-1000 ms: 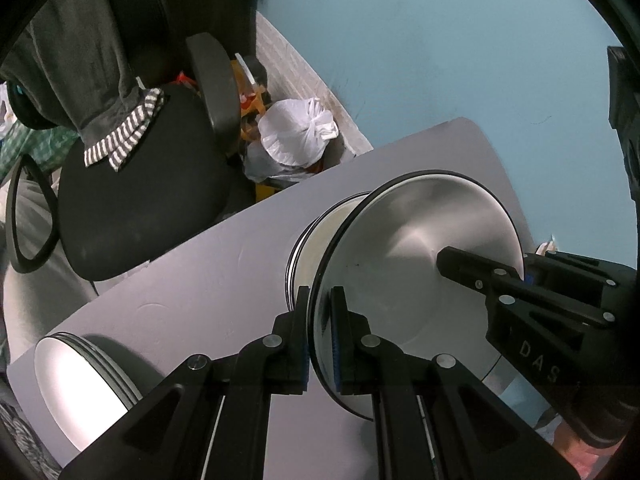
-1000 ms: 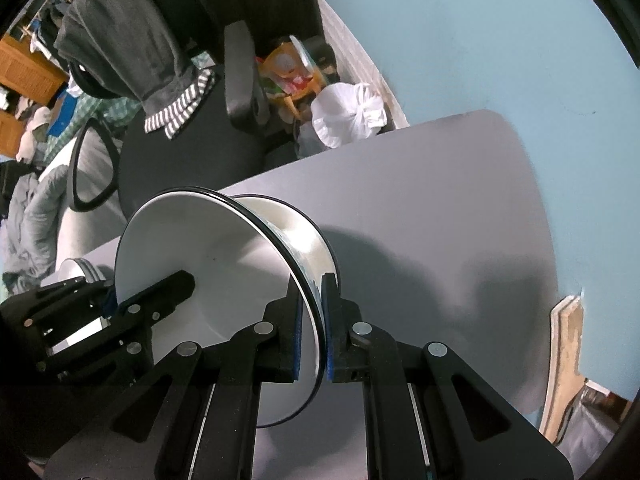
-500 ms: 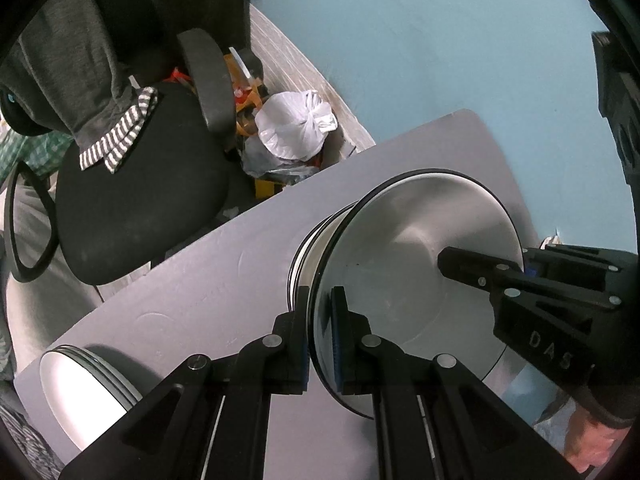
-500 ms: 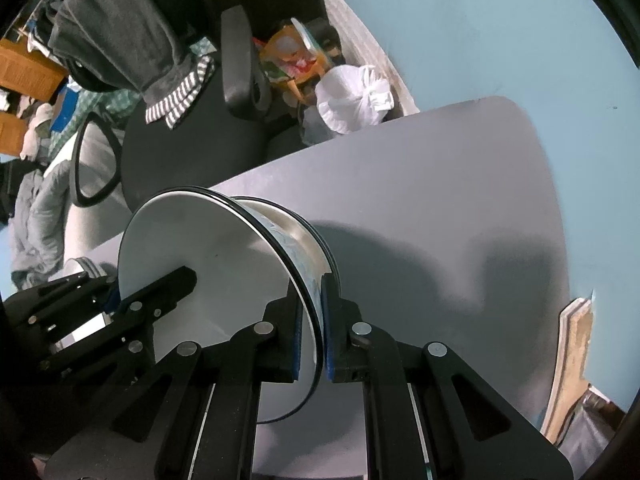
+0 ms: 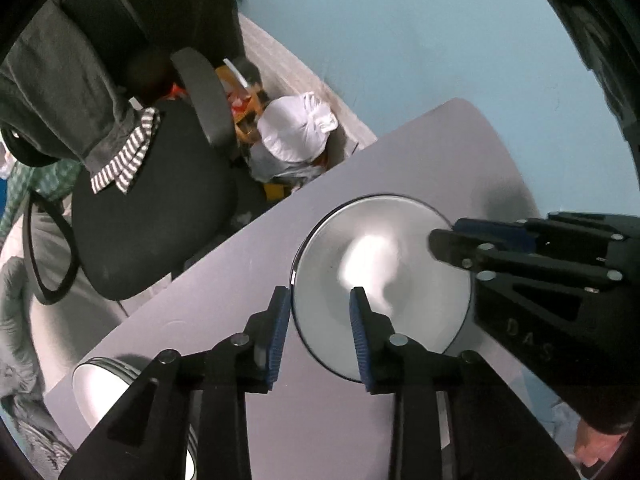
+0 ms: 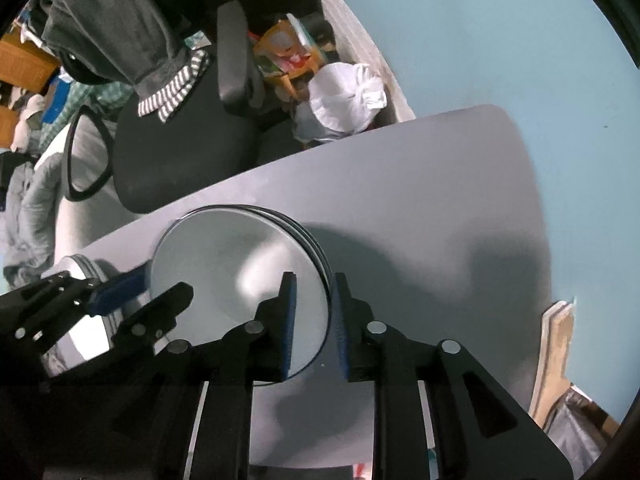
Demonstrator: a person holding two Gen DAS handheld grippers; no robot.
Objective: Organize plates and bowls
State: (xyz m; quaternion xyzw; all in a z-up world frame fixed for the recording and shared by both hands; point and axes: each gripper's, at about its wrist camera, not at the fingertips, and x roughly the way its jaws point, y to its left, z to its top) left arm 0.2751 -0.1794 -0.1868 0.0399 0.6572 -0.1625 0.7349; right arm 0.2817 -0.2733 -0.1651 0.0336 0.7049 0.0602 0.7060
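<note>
Two grippers flank a stack of white, dark-rimmed plates point(image 5: 384, 276) resting flat on a grey table point(image 5: 224, 320), near the middle of the tabletop, in a room with a pale blue wall point(image 5: 400, 40). The table, the largest thing in view, has a rounded far corner and carries soft shadows beside the stack. Beyond its far edge stands a black office chair point(image 5: 152, 208) with a grey garment with striped cuffs point(image 5: 80, 92) draped over its back, and past the armrest a tied white bag point(image 5: 296, 136) sits on the floor among coloured packaging. The top plate shows a bright, blurred glare at its centre; from the right wrist view at least two more dark rims peek out beneath it. A second stack of white plates point(image 5: 100, 384) lies at the table's near left corner, partly hidden behind the left gripper's frame. The left gripper point(image 5: 320, 336) points steeply down with its jaws opening, the near-left rim of the top plate lying between its blue pads point(image 5: 278, 332) without being pressed. The right gripper point(image 6: 314, 320) points straight down, jaws likewise opening, straddling the opposite rim with a gap showing on both sides. Each tool's black frame blocks the near part of the table in its own camera.
</note>
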